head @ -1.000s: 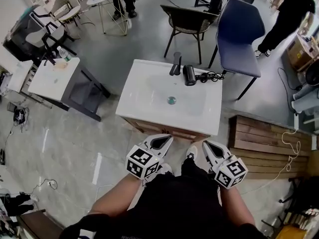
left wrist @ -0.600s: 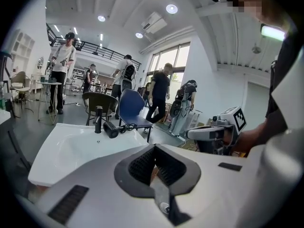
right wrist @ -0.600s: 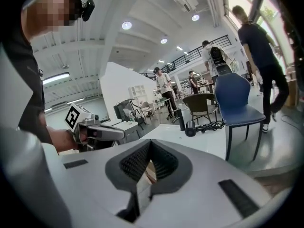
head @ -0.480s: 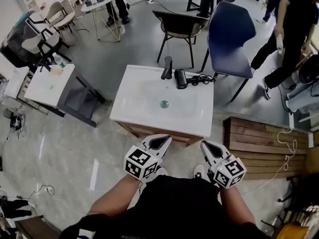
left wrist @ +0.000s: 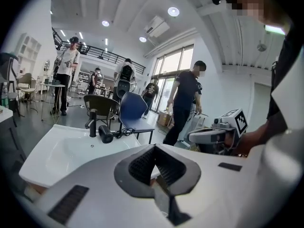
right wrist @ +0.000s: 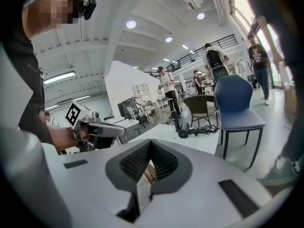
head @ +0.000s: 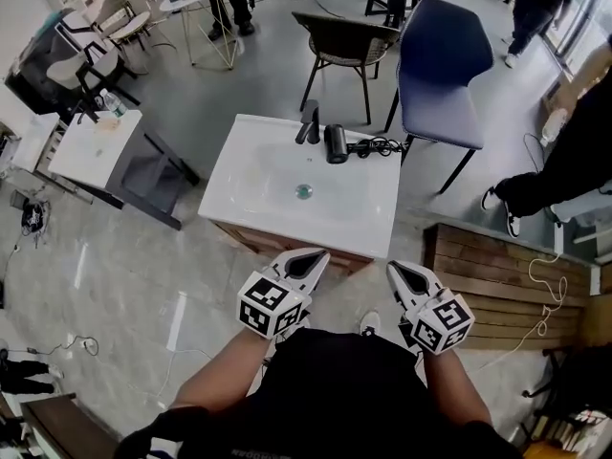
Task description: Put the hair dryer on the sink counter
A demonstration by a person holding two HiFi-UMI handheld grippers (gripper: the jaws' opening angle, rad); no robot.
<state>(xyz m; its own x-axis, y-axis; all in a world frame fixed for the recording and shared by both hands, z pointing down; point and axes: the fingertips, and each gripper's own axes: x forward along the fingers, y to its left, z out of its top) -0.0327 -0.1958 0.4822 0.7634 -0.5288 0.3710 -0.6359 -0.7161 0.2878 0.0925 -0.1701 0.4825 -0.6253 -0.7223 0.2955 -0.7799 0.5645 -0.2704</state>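
The black hair dryer point(head: 336, 143) lies on the white sink counter point(head: 251, 172) at its far edge, next to the black faucet point(head: 308, 126), its cord point(head: 379, 145) coiled to the right. Both grippers hang in front of my body, short of the counter's near edge. The left gripper point(head: 320, 254) and right gripper point(head: 392, 267) are shut and hold nothing. In the left gripper view the hair dryer point(left wrist: 105, 136) lies far beyond the closed left gripper point(left wrist: 154, 174). The right gripper view likewise shows the hair dryer point(right wrist: 183, 131) far beyond the closed right gripper point(right wrist: 144, 177).
A blue chair point(head: 445, 65) and a wicker chair point(head: 349, 34) stand behind the counter. A white side table point(head: 91, 146) is to the left, a wooden slatted platform point(head: 497, 285) to the right. A person's legs point(head: 559, 165) are at the right edge; other people stand farther back.
The counter has slid left and a little farther from the grippers in the head view. A person has walked in at the right edge. Both grippers stay shut and low.
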